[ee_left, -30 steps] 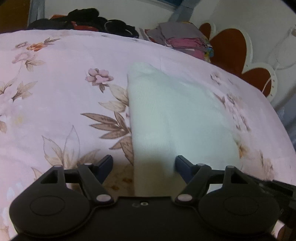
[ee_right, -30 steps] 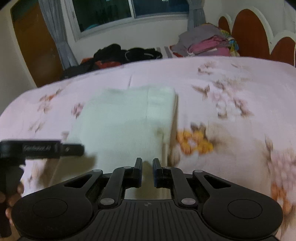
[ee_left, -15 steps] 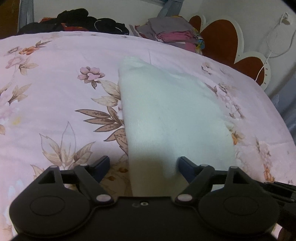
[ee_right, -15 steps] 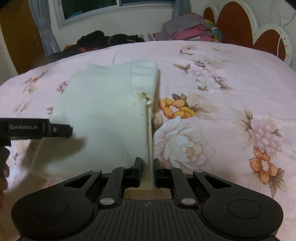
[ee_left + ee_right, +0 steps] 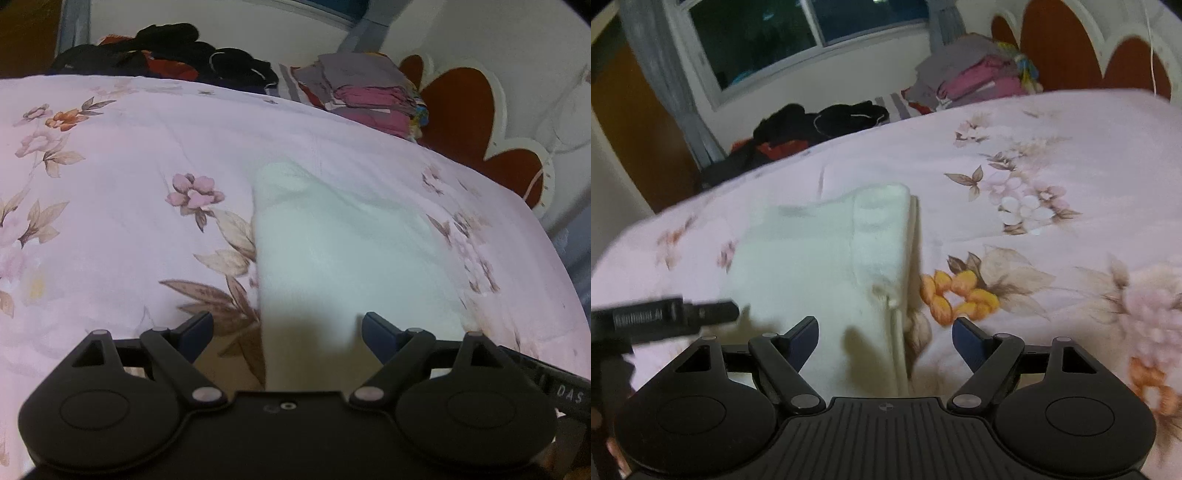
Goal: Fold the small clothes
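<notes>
A small white knit garment (image 5: pixel 332 251) lies folded flat on the pink floral bedspread (image 5: pixel 129 184). It also shows in the right wrist view (image 5: pixel 820 258), with a folded sleeve or cuff along its right edge. My left gripper (image 5: pixel 286 330) is open and empty over the garment's near left edge. My right gripper (image 5: pixel 884 334) is open and empty over the garment's near right edge. The left gripper's body (image 5: pixel 665 317) shows at the left of the right wrist view.
A stack of folded clothes (image 5: pixel 975 81) sits at the far side of the bed by the brown and white headboard (image 5: pixel 1071 48). A heap of dark clothes (image 5: pixel 812 125) lies at the far edge under the window (image 5: pixel 812 33).
My right gripper has opened; its fingers were shut before. Both views have shifted a little, and the garment lies still on the bed.
</notes>
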Available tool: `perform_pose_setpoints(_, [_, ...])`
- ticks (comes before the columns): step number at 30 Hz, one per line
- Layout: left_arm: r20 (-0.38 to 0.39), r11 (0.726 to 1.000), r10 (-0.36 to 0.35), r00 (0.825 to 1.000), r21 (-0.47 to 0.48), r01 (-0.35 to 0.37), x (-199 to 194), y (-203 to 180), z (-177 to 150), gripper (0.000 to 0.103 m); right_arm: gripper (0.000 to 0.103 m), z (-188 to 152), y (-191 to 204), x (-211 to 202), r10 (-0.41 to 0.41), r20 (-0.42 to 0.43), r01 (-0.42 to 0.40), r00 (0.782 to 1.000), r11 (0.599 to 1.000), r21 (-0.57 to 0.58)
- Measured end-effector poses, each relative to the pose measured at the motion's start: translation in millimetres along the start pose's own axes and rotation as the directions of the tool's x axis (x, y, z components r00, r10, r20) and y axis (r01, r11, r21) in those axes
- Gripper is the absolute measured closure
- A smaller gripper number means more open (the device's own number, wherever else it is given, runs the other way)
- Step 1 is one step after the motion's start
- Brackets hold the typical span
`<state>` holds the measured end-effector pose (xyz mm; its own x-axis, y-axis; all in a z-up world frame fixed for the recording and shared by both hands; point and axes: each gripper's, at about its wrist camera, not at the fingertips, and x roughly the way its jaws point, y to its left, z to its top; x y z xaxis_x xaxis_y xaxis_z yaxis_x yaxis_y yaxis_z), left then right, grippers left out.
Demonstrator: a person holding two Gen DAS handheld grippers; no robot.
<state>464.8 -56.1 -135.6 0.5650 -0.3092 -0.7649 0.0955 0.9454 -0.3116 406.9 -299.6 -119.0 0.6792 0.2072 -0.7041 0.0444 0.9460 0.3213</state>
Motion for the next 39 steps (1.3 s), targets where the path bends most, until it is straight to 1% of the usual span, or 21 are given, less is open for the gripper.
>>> perform_pose_setpoints(4, [-0.029, 0.999, -0.027, 0.999, -0.037, 0.026, 16, 6, 8, 0.016, 0.024, 18, -11, 22, 0.056, -0.011, -0.055, 0.998, 0.998, 0.034])
perform_pose_setpoints(6, [-0.05, 0.997, -0.052, 0.997, -0.058, 0.049, 26, 9, 10, 0.015, 0.024, 24, -18, 34, 0.082, -0.02, -0.081, 0.996, 0.995, 0.063])
perform_pose_setpoints(8, [-0.053, 0.995, -0.069, 0.996, -0.072, 0.065, 32, 10, 10, 0.014, 0.024, 27, -25, 46, 0.1, -0.036, -0.096, 0.994, 0.991, 0.092])
perform_pose_setpoints(10, [-0.049, 0.995, -0.078, 0.996, -0.063, 0.075, 35, 9, 10, 0.015, 0.025, 27, -33, 58, 0.142, -0.055, -0.134, 0.988, 0.983, 0.125])
perform_pose_setpoints(12, [-0.049, 0.995, -0.085, 0.995, -0.05, 0.083, 36, 6, 8, 0.017, 0.025, 25, -37, 63, 0.188, -0.054, -0.179, 0.981, 0.973, 0.145])
perform_pose_setpoints(13, [-0.053, 0.995, -0.096, 0.994, -0.046, 0.093, 36, 5, 8, 0.026, 0.026, 25, -37, 64, 0.204, -0.052, -0.194, 0.978, 0.97, 0.149])
perform_pose_setpoints(14, [-0.06, 0.992, -0.118, 0.991, -0.053, 0.115, 35, 3, 7, 0.035, 0.032, 25, -37, 64, 0.217, -0.054, -0.206, 0.975, 0.965, 0.165])
perform_pose_setpoints(15, [-0.074, 0.988, -0.141, 0.987, -0.073, 0.135, 35, 3, 6, 0.041, 0.052, 24, -39, 64, 0.256, -0.069, -0.239, 0.964, 0.952, 0.19])
perform_pose_setpoints(16, [-0.076, 0.987, -0.139, 0.987, -0.088, 0.133, 35, 3, 6, 0.041, 0.052, 22, -38, 64, 0.268, -0.075, -0.248, 0.961, 0.947, 0.205])
perform_pose_setpoints(18, [-0.076, 0.987, -0.137, 0.988, -0.093, 0.13, 36, 3, 6, 0.042, 0.052, 21, -39, 66, 0.27, -0.075, -0.252, 0.96, 0.949, 0.189])
perform_pose_setpoints(20, [-0.074, 0.987, -0.133, 0.988, -0.1, 0.126, 38, 2, 6, 0.045, 0.052, 23, -43, 69, 0.286, -0.07, -0.267, 0.956, 0.942, 0.203])
perform_pose_setpoints(21, [-0.067, 0.988, -0.126, 0.99, -0.095, 0.12, 38, 0, 6, 0.05, 0.053, 24, -42, 69, 0.284, -0.069, -0.266, 0.956, 0.944, 0.198])
perform_pose_setpoints(22, [-0.063, 0.989, -0.121, 0.991, -0.091, 0.115, 37, -2, 6, 0.055, 0.058, 25, -39, 68, 0.276, -0.073, -0.258, 0.958, 0.946, 0.194])
perform_pose_setpoints(24, [-0.052, 0.991, -0.111, 0.992, -0.08, 0.107, 33, -5, 7, 0.062, 0.067, 25, -35, 62, 0.282, -0.076, -0.263, 0.956, 0.945, 0.192])
perform_pose_setpoints(25, [-0.047, 0.991, -0.111, 0.993, -0.075, 0.107, 29, -6, 7, 0.065, 0.069, 25, -34, 58, 0.283, -0.072, -0.265, 0.957, 0.945, 0.189])
perform_pose_setpoints(27, [-0.035, 0.991, -0.114, 0.993, -0.07, 0.111, 22, -6, 9, 0.068, 0.07, 28, -33, 52, 0.288, -0.064, -0.271, 0.956, 0.944, 0.19])
perform_pose_setpoints(32, [-0.015, 0.992, -0.118, 0.993, -0.051, 0.118, 1, -7, 15, 0.069, 0.07, 33, -17, 28, 0.315, -0.038, -0.305, 0.948, 0.937, 0.172])
perform_pose_setpoints(35, [0.008, 0.993, -0.111, 0.994, -0.04, 0.111, -19, 0, 18, 0.069, 0.07, 35, 3, 17, 0.336, -0.029, -0.327, 0.941, 0.931, 0.164])
perform_pose_setpoints(39, [0.038, 0.995, -0.089, 0.995, -0.035, 0.091, -48, 20, 25, 0.069, 0.07, 33, 37, 10, 0.373, -0.02, -0.365, 0.928, 0.917, 0.162])
